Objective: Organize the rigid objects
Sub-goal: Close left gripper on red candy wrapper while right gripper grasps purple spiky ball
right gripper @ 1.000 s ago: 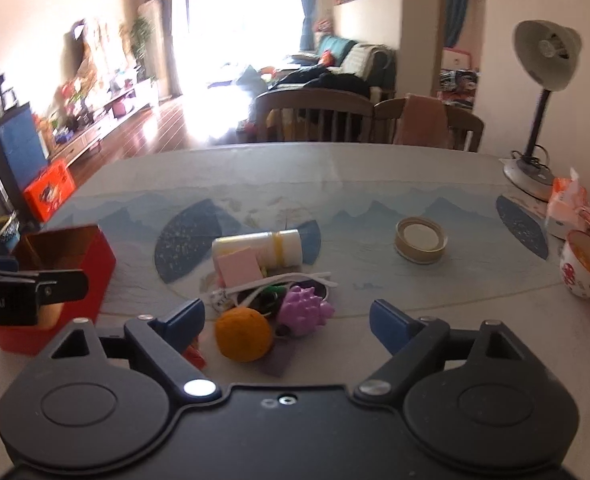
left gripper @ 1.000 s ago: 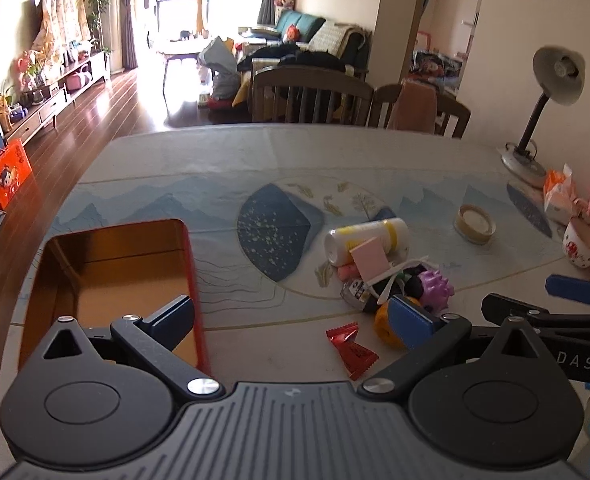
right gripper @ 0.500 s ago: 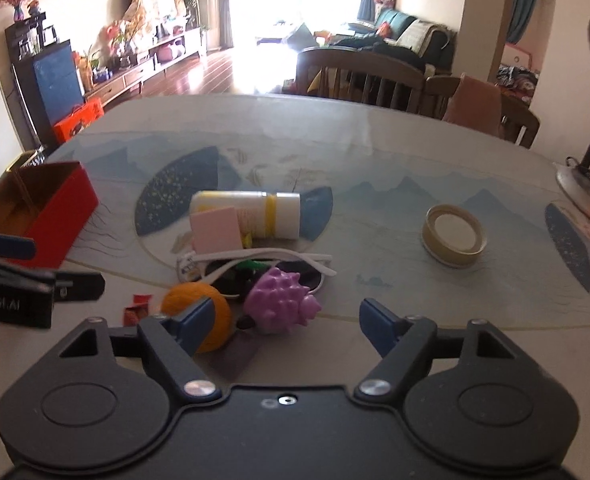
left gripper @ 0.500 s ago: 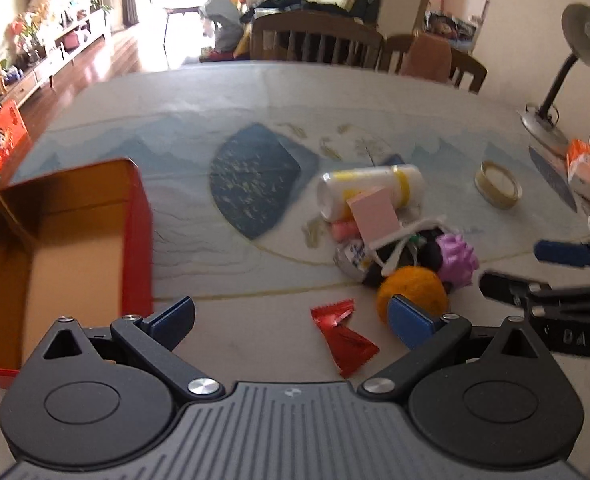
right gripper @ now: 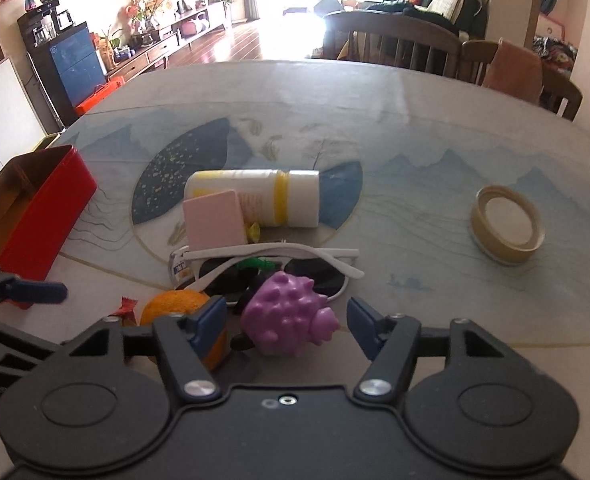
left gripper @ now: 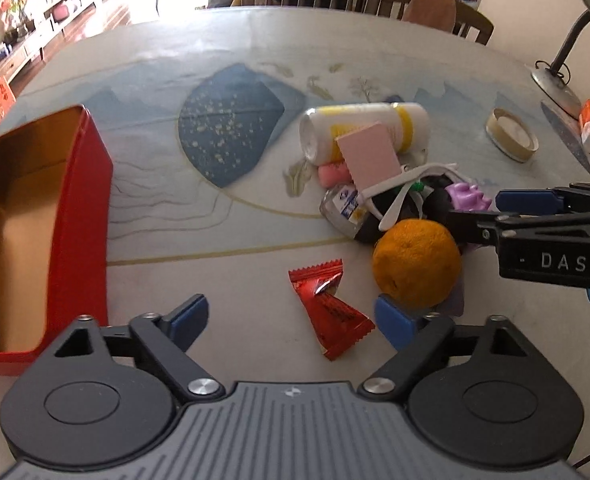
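Item 1, red box [left gripper: 75, 216]: stands open-topped on the table [left gripper: 235, 40], well to the left of the left gripper's jaws; nothing can be made out inside it (most of the floor shows bare).

Item 2, left gripper [left gripper: 291, 316]: jaws spread wide, holding nothing. Since a second ago it has dipped and closed in on the clutter.

Item 3, red candy wrapper [left gripper: 329, 308]: lies flat between the left jaws, nearer the right one.

Item 4, orange [left gripper: 417, 262]: just ahead of the left gripper's right fingertip, apparently touching it, and at the near edge of the pile.

Item 5, pile: white bottle [right gripper: 255, 196] on its side, pink card [right gripper: 215, 224] leaning on it, white sunglasses [right gripper: 279, 260] in front; all ahead of both jaw pairs.

Item 6, purple spiky toy [right gripper: 287, 320]: sits between the right jaws, nearer the left one.

Item 7, right gripper [right gripper: 287, 320]: jaws wide open, nothing held. It too has advanced, from short of the pile to bracketing the toy.

Item 8, tape roll [right gripper: 505, 228]: alone, well right of the right jaws.

Assessment: both tools look set for a first pick; nothing sorted yet.
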`<move>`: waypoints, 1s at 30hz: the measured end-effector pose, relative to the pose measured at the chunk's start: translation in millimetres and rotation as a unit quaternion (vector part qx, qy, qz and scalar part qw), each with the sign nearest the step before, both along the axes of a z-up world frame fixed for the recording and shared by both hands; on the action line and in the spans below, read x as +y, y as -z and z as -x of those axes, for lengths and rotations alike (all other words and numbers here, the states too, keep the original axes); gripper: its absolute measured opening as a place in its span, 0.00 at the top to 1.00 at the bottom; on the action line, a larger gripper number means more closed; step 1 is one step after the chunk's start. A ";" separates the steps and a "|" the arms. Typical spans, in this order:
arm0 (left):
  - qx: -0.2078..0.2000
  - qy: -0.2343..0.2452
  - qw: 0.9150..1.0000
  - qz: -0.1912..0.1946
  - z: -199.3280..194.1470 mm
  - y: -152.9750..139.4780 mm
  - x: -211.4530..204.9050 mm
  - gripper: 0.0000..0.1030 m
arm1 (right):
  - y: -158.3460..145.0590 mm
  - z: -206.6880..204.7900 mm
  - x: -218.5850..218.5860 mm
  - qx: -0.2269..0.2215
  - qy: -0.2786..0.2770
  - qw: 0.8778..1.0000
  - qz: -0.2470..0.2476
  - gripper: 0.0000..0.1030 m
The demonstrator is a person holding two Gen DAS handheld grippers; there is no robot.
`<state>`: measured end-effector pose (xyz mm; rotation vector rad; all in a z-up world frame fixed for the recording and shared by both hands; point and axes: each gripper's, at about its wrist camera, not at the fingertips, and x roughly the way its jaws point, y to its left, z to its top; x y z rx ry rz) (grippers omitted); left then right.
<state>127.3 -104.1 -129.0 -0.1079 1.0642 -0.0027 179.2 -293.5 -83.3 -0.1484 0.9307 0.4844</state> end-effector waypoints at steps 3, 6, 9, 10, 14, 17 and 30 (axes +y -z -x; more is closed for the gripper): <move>0.011 -0.005 1.000 0.010 -3.0 5.8 0.3 0.27 | 3.3 -5.1 -1.7 0.008 -0.002 1.000 -0.006 0.38; 0.010 -0.001 1.000 0.000 -4.6 7.4 -4.0 0.30 | 7.4 -7.3 -4.1 0.020 -0.005 1.000 -0.014 0.37; 0.006 0.002 1.000 0.000 -5.0 6.3 -5.9 0.42 | 9.6 -10.2 -8.6 0.030 -0.002 0.999 -0.027 0.37; 0.005 0.002 1.000 -0.002 -5.4 6.0 -6.5 0.45 | 9.9 -10.6 -9.6 0.032 -0.002 0.999 -0.030 0.36; 0.002 0.004 1.000 -0.005 -5.9 4.4 -7.7 0.67 | 12.8 -14.3 -12.6 0.043 0.008 0.998 -0.040 0.32; 0.003 0.002 1.000 -0.001 -6.1 3.8 -5.9 0.71 | 15.0 -16.3 -16.3 0.055 0.013 0.997 -0.054 0.35; -0.005 -0.021 1.000 -0.003 -3.0 -3.5 0.2 0.74 | 4.6 -6.6 -20.9 0.052 0.014 0.996 -0.068 0.53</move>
